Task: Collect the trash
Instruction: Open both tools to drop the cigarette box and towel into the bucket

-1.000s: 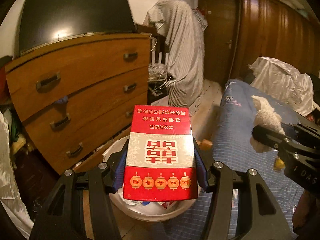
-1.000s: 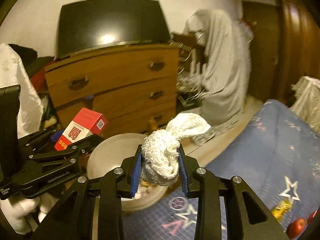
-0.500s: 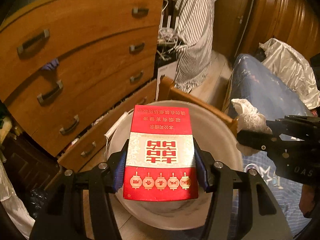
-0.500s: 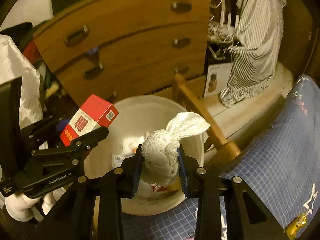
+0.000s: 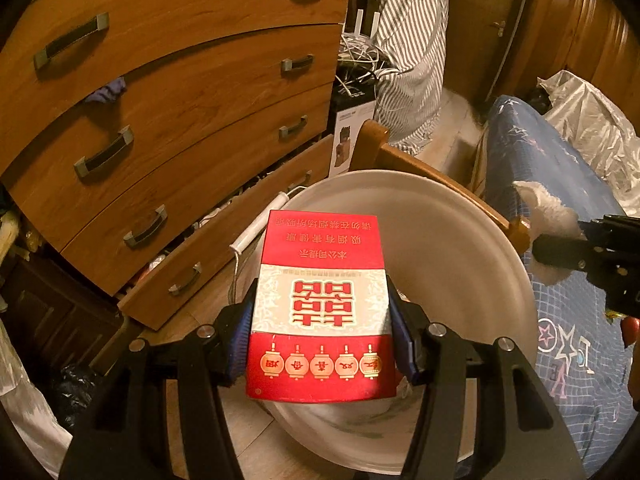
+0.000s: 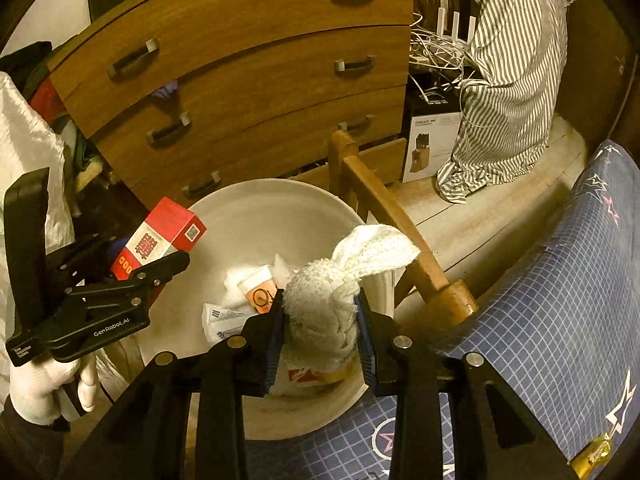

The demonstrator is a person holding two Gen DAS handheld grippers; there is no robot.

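My left gripper (image 5: 322, 336) is shut on a red and white cigarette carton (image 5: 320, 304), held flat above the round white bin (image 5: 480, 240). The carton (image 6: 158, 236) and the left gripper (image 6: 132, 276) also show in the right wrist view, over the bin's left rim. My right gripper (image 6: 320, 324) is shut on a crumpled white tissue wad (image 6: 340, 284), hanging over the near side of the bin (image 6: 248, 208). Paper scraps and a small cup (image 6: 258, 288) lie inside the bin. The wad (image 5: 548, 216) peeks out at the right of the left wrist view.
A wooden chest of drawers (image 5: 180, 92) stands behind the bin, its lowest drawer pulled out. A wooden bed post and rail (image 6: 384, 208) runs beside the bin. A blue checked bedspread (image 6: 552, 300) lies to the right. A striped garment (image 6: 512, 80) hangs beyond, over a box (image 6: 430, 140).
Both grippers have come down and tipped toward the bin, which now fills the middle of both views. Their grips on the carton and the tissue wad are unchanged.
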